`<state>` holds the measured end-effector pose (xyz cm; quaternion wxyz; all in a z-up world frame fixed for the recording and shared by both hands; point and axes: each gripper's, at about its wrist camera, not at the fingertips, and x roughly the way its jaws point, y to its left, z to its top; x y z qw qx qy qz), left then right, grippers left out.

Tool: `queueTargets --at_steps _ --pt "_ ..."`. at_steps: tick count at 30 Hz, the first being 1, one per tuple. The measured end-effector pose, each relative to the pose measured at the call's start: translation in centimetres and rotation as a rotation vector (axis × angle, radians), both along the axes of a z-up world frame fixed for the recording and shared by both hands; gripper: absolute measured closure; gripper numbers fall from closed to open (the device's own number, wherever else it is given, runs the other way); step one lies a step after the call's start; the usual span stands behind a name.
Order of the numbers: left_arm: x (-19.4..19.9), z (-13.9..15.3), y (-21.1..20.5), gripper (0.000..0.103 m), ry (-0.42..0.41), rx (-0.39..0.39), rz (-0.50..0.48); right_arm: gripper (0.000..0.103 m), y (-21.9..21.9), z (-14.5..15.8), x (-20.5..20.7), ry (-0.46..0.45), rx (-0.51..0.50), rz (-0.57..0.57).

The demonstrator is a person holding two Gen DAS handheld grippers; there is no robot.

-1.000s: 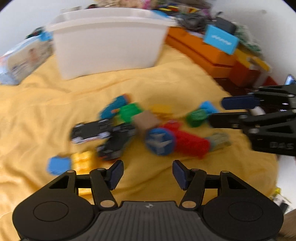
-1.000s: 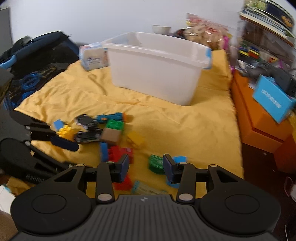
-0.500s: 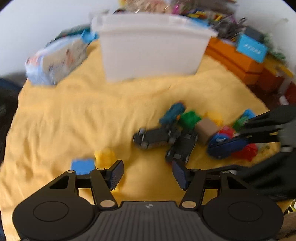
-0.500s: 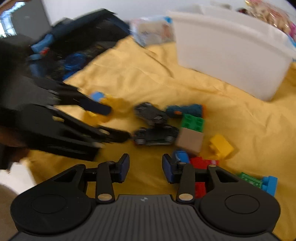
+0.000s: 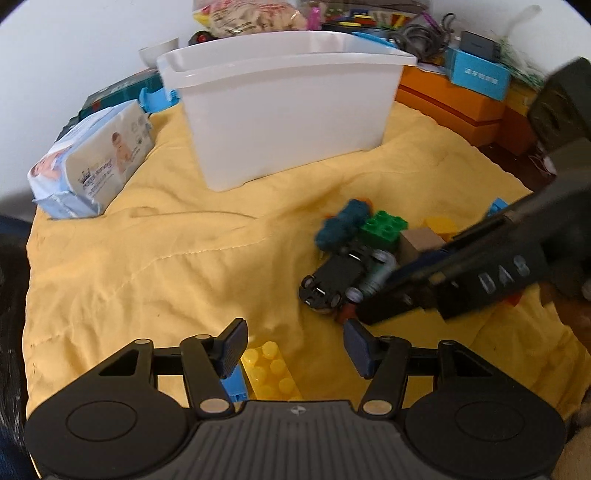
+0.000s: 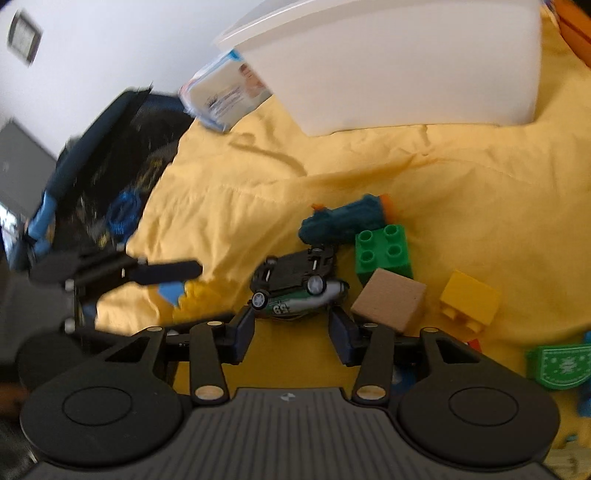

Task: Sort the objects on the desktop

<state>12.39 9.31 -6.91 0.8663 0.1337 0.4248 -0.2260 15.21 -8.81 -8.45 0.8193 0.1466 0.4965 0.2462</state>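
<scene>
Jaws of right gripper (image 6: 291,332) just opening, toy car (image 6: 295,291) front hidden between them.

A lived-in home room, likely a child's play corner. Ahead of the left claw, a yellow quilted blanket (image 5: 155,258) scattered with toy blocks (image 5: 384,225) and toy cars (image 5: 332,275); beyond them a white plastic tub (image 5: 288,110), to its left a pack of baby wipes (image 5: 96,158), behind it snack bags (image 5: 251,16) and cluttered orange boxes (image 5: 447,99).
</scene>
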Motion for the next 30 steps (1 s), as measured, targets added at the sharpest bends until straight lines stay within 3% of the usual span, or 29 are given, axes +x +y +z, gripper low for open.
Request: queueTargets --at_steps 3,8,9,12,13,15,22,27,30 --pt "0.3 0.1 -0.3 0.042 -0.013 0.005 -0.025 0.068 0.2 -0.1 0.4 -0.002 0.028 -0.007" --pt "0.8 0.2 -1.4 0.042 -0.034 0.004 -0.069 0.07 0.4 0.8 0.1 -0.052 -0.048 0.004" --pt "1.0 0.2 -1.5 0.042 -0.033 0.004 -0.077 0.07 0.0 0.8 0.4 -0.037 -0.03 -0.025" --pt "1.0 0.0 -1.9 0.042 -0.03 0.01 -0.091 0.068 -1.7 -0.8 1.8 0.101 0.157 -0.145" --pt "1.0 0.0 -1.9 0.042 -0.029 0.009 -0.096 0.068 -1.9 -0.9 1.9 0.104 0.183 -0.176" --pt "0.9 -0.1 -2.0 0.042 -0.026 0.017 -0.107 0.069 -1.3 -0.7 2.4 0.085 0.144 -0.174" --pt "0.8 0.0 -2.1 0.042 -0.03 0.022 -0.105 0.059 0.8 -0.5 2.9 0.04 0.039 -0.152" --pt "0.7 0.0 -2.5 0.042 -0.037 0.023 -0.099 0.053 2.1 -0.4 3.3 0.069 -0.016 -0.165" --pt "0.9 -0.3 -2.7 0.042 -0.029 0.039 -0.087 0.059 3.6 0.0 3.5 0.024 -0.078 -0.095"
